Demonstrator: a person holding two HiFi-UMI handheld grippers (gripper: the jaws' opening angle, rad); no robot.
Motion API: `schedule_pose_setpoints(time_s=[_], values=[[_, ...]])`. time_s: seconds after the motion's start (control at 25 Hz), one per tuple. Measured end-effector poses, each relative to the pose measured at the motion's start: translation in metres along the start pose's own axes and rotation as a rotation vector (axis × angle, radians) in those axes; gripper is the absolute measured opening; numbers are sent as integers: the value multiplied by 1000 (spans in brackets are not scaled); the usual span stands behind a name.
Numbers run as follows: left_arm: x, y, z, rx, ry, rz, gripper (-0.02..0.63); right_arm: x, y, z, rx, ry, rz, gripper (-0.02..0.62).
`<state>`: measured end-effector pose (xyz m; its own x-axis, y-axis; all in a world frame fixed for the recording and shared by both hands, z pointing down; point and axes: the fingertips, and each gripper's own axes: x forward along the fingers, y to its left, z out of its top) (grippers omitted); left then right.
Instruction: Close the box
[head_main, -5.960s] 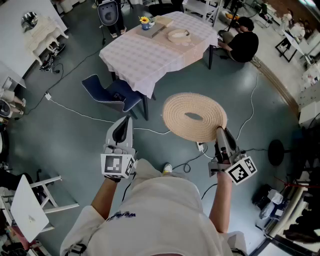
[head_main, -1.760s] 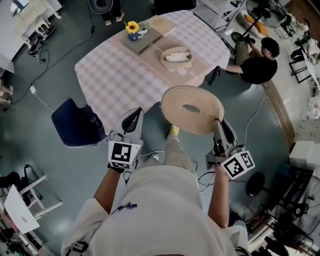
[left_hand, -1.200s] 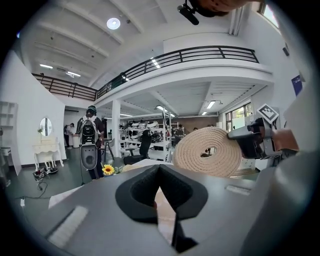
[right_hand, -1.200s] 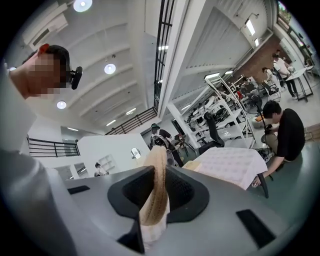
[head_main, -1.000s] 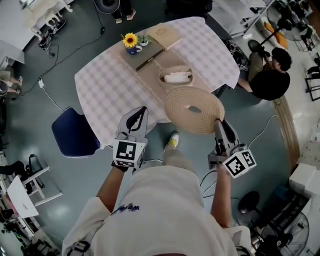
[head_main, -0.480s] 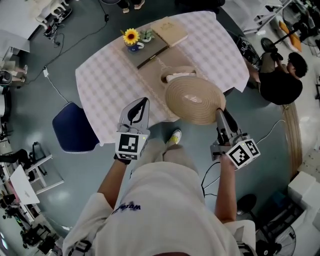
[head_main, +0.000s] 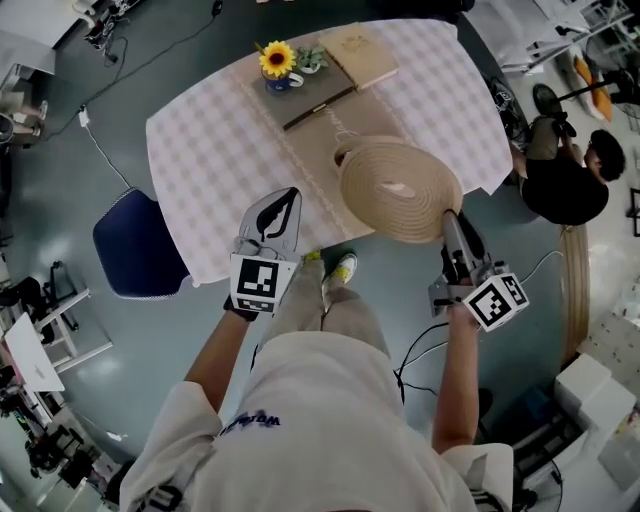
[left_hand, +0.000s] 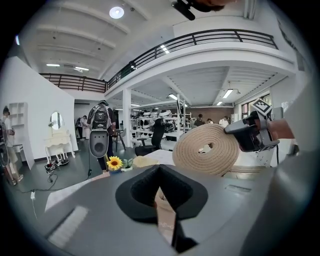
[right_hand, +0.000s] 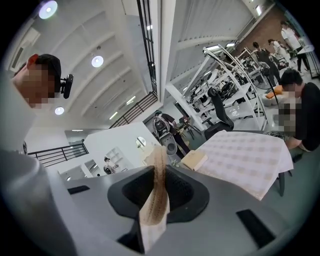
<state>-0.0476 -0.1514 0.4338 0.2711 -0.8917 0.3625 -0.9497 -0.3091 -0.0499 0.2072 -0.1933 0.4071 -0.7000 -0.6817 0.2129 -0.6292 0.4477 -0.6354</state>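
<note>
checked table (head_main: 210, 150): basket (head_main: 338, 153), book (head_main: 365, 57), sunflower pot (head_main: 280, 68)

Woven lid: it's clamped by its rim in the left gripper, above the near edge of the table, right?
No, the right gripper clamps the woven lid by its rim, above the table's near edge; the head view shows it.

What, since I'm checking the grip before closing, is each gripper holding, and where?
The right gripper pinches the round woven lid by its near rim; the left gripper holds nothing.
</note>
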Motion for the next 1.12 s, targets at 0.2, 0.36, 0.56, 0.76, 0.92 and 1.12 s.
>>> schedule_pose_setpoints(time_s=[0.2,0.36,0.56,0.76,0.92,1.12], values=[[31,18,-14,-11,19,-11,2,32,-11,-5,7,32,-17,72],[55,22,-25,-14,30,-31,2,51,-24,-13,10,60,-29,72],[78,15,-41,-22,46,-69,2,63,-42,-24,29,94,-44,72],[97,16,-63,-45,81,-84,2,78,-56,-40,61,128,-49,72],[110,9,-79,-49,108,-101,2,84,-69,-47,75,142,-56,72],[129,16,-92,-62,135,-106,2,105,-83,-55,91,182,-62,72]])
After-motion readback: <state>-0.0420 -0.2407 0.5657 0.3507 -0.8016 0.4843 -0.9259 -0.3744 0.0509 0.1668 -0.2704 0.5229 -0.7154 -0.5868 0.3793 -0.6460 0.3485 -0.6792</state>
